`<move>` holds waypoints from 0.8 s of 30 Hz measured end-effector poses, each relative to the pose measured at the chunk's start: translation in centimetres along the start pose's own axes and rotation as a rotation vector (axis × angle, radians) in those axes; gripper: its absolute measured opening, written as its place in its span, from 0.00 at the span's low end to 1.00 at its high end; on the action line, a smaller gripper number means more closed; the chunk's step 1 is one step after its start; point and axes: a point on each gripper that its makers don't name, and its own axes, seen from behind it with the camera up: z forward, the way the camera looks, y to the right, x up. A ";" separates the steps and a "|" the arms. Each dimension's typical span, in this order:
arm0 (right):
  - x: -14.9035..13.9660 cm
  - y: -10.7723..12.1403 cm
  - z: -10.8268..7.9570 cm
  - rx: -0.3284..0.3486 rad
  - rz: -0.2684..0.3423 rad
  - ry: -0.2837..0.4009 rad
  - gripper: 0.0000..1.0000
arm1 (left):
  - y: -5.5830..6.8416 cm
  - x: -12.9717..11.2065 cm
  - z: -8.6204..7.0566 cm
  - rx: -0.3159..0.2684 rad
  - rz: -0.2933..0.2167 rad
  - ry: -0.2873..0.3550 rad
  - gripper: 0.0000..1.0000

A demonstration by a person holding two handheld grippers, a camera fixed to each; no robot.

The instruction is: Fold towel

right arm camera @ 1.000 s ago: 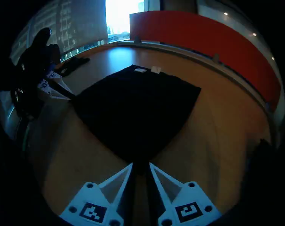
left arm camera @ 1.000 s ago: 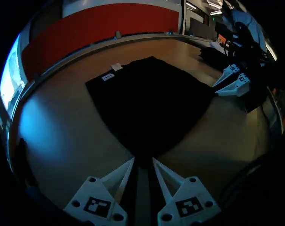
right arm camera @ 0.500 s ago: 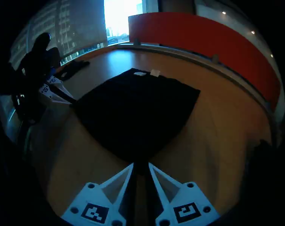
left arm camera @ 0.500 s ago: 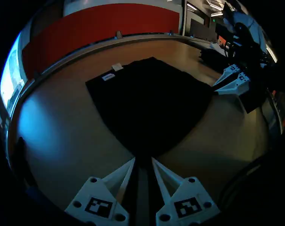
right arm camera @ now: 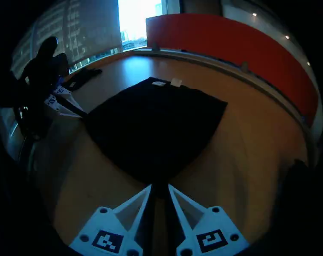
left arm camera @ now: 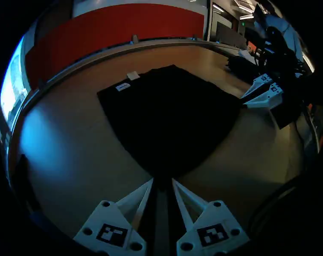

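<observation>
Two grippers, my left gripper [left arm camera: 162, 184] and right gripper [right arm camera: 160, 187], sat nearly closed at near corners of the towel [left arm camera: 170, 115] — I could not tell if they pinched. It lay flat on the table [left arm camera: 76, 141] — no fold yet.

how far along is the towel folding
Barely started. Done: the towel lies spread flat on the table, with no fold visible. In hand: the left tongs and right tongs each sit at a near corner, fingers narrowed around it; whether they grip it is unclear. Left: probably carrying those corners over to the far edge by the white tags, then any further folds.
</observation>
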 end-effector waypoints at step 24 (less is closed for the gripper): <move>4.2 -0.2 -4.2 0.004 -0.028 0.062 0.12 | 0.3 3.8 -4.1 0.011 -0.035 0.041 0.14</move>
